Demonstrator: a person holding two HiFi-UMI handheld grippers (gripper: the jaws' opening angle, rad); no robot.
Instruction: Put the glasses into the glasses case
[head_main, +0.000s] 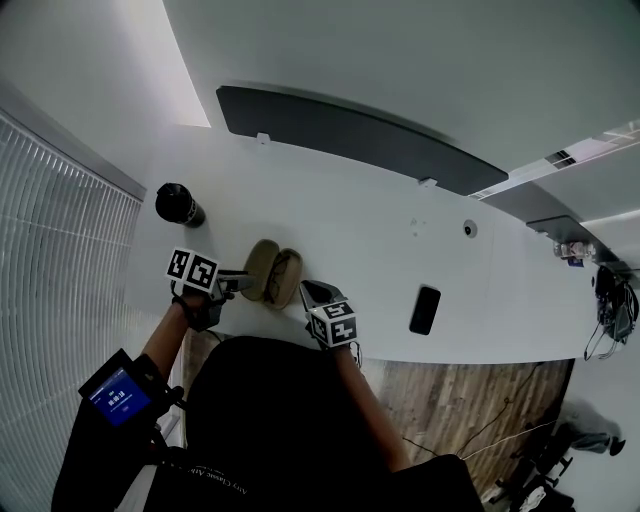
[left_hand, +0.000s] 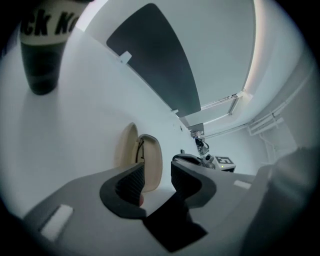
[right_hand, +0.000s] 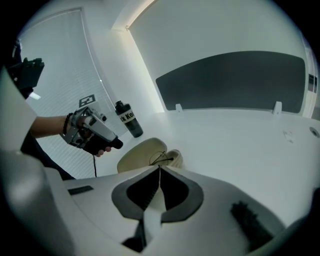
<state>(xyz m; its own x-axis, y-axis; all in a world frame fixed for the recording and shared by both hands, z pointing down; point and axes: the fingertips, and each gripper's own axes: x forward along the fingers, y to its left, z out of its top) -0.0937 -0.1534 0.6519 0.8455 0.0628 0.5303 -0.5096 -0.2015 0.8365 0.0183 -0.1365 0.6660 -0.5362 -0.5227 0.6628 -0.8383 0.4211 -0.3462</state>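
Note:
The beige glasses case (head_main: 262, 268) lies open on the white table (head_main: 380, 240), between my two grippers. The dark-framed glasses (head_main: 285, 272) rest inside its right half. In the right gripper view the glasses (right_hand: 161, 158) show in the case (right_hand: 140, 154) just beyond my jaws. My left gripper (head_main: 240, 284) hovers at the case's left side, open, with nothing between its fingers; in its own view the case (left_hand: 150, 162) stands just past the left gripper (left_hand: 157, 177). My right gripper (head_main: 312, 293) is shut and empty, right of the case.
A black bottle (head_main: 178, 205) stands at the table's far left, behind the left gripper. A black phone (head_main: 425, 309) lies to the right near the front edge. A long dark panel (head_main: 350, 135) runs along the table's back. Wooden floor (head_main: 470, 390) lies below the front edge.

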